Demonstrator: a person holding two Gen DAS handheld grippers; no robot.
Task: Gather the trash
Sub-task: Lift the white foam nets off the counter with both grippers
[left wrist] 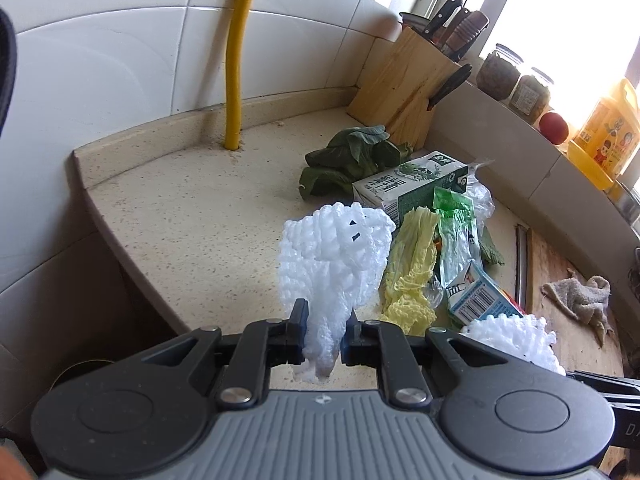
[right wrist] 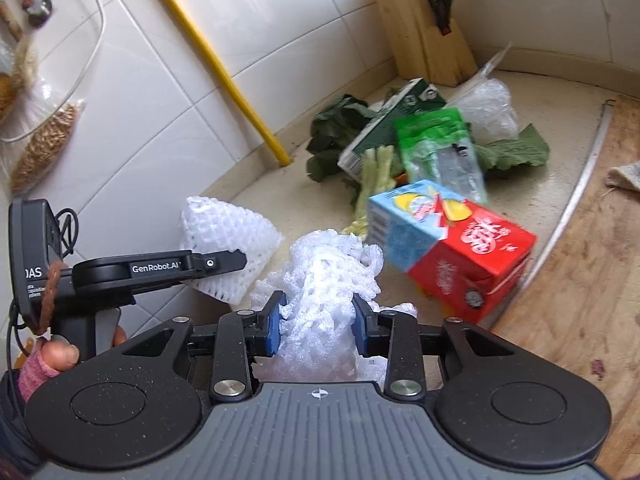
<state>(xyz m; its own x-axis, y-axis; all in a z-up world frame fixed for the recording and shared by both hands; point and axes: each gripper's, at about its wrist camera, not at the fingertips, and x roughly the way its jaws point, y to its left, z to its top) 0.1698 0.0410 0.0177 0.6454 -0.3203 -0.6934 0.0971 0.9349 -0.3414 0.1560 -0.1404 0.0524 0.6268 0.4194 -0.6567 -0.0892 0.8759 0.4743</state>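
My left gripper (left wrist: pixel 323 330) is shut on a white foam fruit net (left wrist: pixel 334 252), held up above the speckled countertop (left wrist: pixel 192 216). My right gripper (right wrist: pixel 319 320) is shut on a second white foam net (right wrist: pixel 332 276). In the right wrist view the left gripper (right wrist: pixel 236 261) and its net (right wrist: pixel 224 240) show at the left. A trash pile lies beyond: a green milk carton (left wrist: pixel 412 188), a blue and red juice carton (right wrist: pixel 452 240), a green plastic wrapper (right wrist: pixel 440 148), pale cabbage leaves (left wrist: pixel 412 268) and dark green leaves (left wrist: pixel 352 156).
A wooden knife block (left wrist: pixel 408 80) stands in the corner beside a yellow pipe (left wrist: pixel 236 56). Jars (left wrist: pixel 516 80), a tomato and an oil bottle (left wrist: pixel 604 132) line the window sill. A wooden cutting board (right wrist: pixel 580 280) with a rag (left wrist: pixel 580 296) lies at the right. The counter edge drops off at the left.
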